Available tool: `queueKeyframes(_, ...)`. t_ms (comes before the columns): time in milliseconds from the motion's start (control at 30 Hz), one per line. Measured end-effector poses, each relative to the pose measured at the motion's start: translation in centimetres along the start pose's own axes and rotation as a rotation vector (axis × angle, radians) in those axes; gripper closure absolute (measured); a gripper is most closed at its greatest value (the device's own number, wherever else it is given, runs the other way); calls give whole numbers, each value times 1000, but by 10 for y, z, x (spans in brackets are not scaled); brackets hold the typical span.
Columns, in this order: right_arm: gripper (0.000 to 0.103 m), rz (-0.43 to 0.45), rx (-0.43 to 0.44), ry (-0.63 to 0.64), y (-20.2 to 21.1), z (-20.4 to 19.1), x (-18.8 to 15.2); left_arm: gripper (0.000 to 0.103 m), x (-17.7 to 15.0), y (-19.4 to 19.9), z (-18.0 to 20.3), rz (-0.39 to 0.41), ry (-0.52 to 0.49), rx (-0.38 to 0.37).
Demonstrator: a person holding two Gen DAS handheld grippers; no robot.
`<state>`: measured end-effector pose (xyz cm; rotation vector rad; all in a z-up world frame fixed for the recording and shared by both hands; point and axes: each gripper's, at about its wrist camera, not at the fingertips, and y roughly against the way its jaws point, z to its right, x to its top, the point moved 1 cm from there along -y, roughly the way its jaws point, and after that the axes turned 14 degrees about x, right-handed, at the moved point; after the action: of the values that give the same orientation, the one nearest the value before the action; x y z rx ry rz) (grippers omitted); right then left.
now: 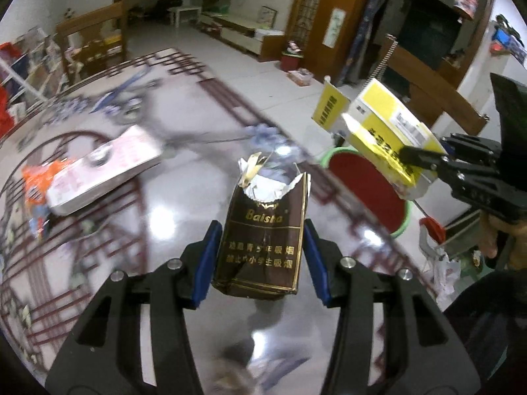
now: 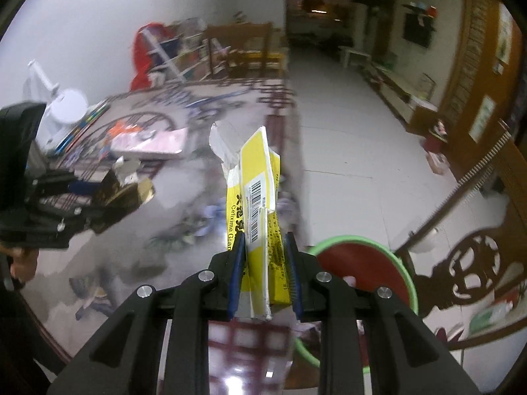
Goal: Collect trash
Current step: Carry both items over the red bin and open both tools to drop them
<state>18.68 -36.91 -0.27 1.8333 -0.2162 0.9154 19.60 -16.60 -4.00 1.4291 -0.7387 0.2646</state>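
Both hands loaded. Left gripper (image 1: 260,256) pinching brown cigarette pack (image 1: 263,230), long axis pointing away along fingers. Right gripper (image 2: 265,260) squeezed tight on flattened yellow box (image 2: 260,210), standing on edge. Green-rimmed bin (image 2: 372,263) sits off table edge, just right of right gripper, so that hand's closer. Pink box (image 1: 102,171) and orange wrapper (image 1: 41,177) not collected yet.

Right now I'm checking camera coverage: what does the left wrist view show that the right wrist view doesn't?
Only the left wrist view: the gold print on the brown cigarette pack.
Only the right wrist view: the barcode on the yellow box, a white desk lamp.
Both: both tools' loads, the pink box on the table, the green-rimmed bin.
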Motion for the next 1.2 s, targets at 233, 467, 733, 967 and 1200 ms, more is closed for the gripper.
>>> queueKeyframes(233,81,57,-41,-133,30,54,-13,56,28,-11,63,13,-56,-88)
queueKeyframes(467,81,83,-76,-242,46,94,-27,56,45,-28,127,11,-109,-170)
queueKeyframes(733,81,91,-108,-338,55,128,-40,55,53,-58,171,-25,-146,-214)
queueKeyframes(967,81,89,-126,-364,55,140,-43,55,54,-82,190,-76,-157,-248)
queueKeyframes(1200,80,73,-143,-386,51,149,-45,46,53,-97,201,-103,-159,-258)
